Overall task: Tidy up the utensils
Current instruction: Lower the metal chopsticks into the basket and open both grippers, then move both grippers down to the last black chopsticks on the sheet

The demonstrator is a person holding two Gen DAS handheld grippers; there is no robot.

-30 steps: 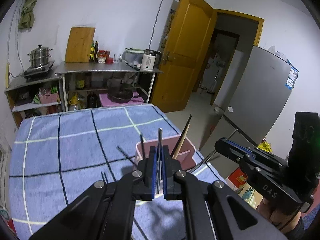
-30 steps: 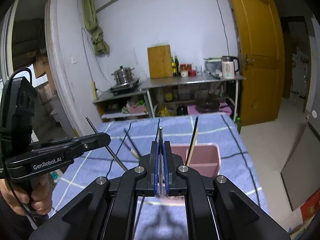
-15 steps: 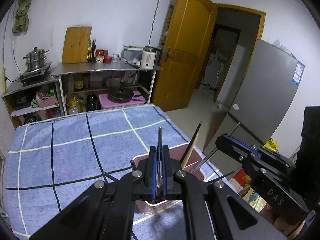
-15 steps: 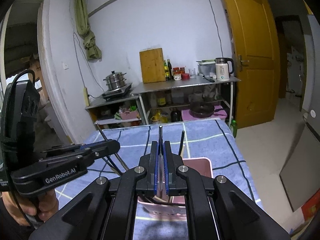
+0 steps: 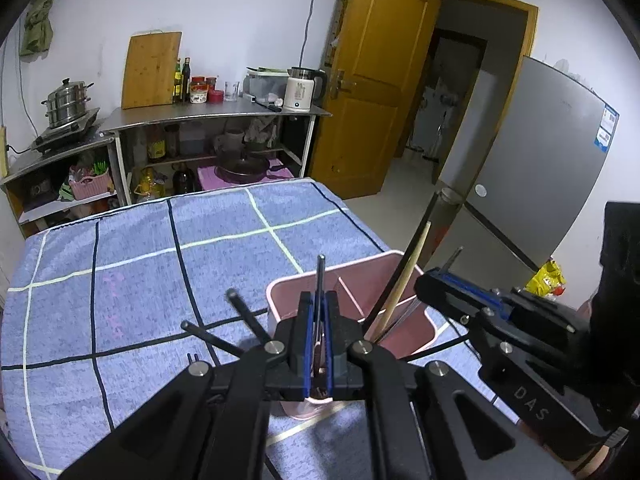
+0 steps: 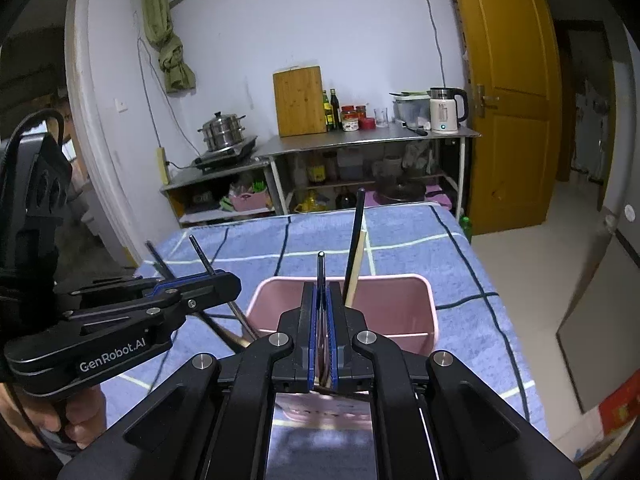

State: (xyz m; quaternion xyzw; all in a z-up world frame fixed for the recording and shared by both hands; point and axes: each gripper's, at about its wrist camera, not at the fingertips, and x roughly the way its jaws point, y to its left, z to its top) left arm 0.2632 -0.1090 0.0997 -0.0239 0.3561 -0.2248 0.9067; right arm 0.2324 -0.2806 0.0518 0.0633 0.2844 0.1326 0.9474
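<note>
One pink bin (image 6: 344,304); two handheld grippers, left (image 5: 319,308) and right (image 6: 321,304), each clamping one dark utensil; one kettle (image 6: 444,114); one cutting board (image 6: 299,101); one steamer pot (image 6: 222,131).

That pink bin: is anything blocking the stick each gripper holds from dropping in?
Nothing visible blocks either. The pink bin is open-topped; the left gripper and right gripper each pinch a thin metal stick above it.

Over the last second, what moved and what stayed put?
Both tongs, left and right, came down closer over the pink plastic utensil bin, each carrying its thin dark metal chopstick. Both stayed shut; the bin stayed on the blue checked cloth.
</note>
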